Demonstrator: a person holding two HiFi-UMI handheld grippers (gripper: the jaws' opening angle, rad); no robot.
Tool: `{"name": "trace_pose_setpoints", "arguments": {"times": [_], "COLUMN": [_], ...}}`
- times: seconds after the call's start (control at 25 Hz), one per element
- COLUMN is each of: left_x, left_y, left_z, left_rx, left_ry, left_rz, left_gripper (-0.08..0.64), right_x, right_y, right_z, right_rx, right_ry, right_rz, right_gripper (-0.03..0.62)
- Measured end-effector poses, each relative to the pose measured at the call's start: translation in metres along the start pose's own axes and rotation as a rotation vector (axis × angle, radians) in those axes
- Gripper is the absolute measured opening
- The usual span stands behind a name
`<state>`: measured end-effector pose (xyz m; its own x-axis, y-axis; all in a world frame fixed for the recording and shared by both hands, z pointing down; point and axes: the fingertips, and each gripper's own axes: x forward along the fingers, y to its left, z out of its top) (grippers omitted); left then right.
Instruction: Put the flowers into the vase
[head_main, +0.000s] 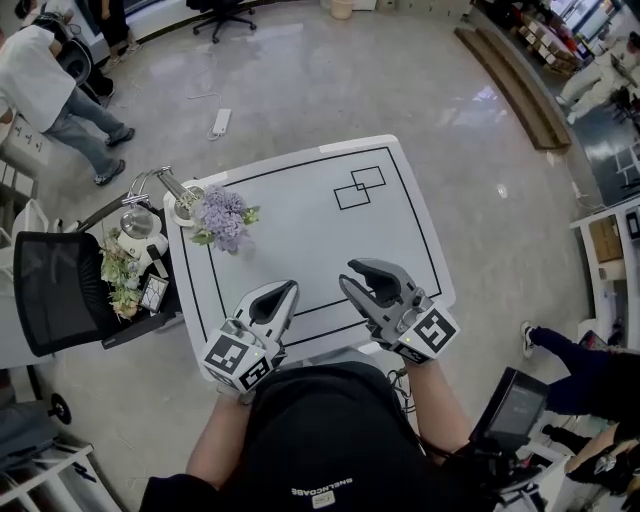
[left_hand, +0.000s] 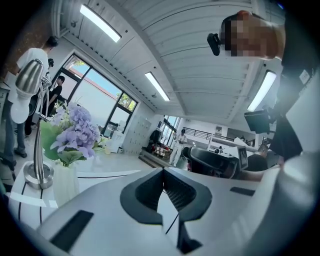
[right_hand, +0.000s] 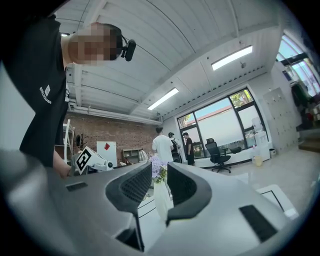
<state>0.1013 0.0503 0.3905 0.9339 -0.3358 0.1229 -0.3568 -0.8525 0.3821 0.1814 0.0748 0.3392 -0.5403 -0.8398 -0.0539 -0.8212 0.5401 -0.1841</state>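
Observation:
A bunch of purple flowers (head_main: 222, 215) stands in a white vase (left_hand: 65, 182) at the left edge of the white table (head_main: 400, 230). From above, the blooms hide the vase. Both grippers hover over the table's near edge, well short of the vase. My left gripper (head_main: 285, 291) has its jaws meeting, with nothing in them. In the left gripper view the flowers (left_hand: 75, 132) are off to the left. My right gripper (head_main: 352, 272) stands open and empty. Through its gap in the right gripper view I see the far vase (right_hand: 162, 200) and flowers (right_hand: 157, 167).
A chrome desk lamp (head_main: 170, 185) stands right beside the vase. A side cart (head_main: 130, 270) with small items and a black chair (head_main: 60, 290) sit left of the table. Small black squares (head_main: 360, 187) are drawn on the tabletop. A person (head_main: 50, 80) stands at the far left.

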Motion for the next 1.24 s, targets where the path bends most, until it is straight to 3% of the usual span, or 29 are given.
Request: {"name": "trace_pose_setpoints", "arguments": {"times": [0.4, 1.24], "left_x": [-0.0028, -0.001], "left_y": [0.002, 0.0079], "left_z": [0.004, 0.004], "left_rx": [0.005, -0.009], "left_ry": [-0.011, -0.024], "left_rz": [-0.001, 0.016], "left_gripper": [0.005, 0.005], "right_x": [-0.0001, 0.0028], "right_y": [-0.0029, -0.0088], "right_z": [-0.0007, -0.007], "right_rx": [-0.002, 0.022], "right_ry": [-0.002, 0.022], "right_rz": [-0.029, -0.05], "right_gripper": [0.074, 0.074]}}
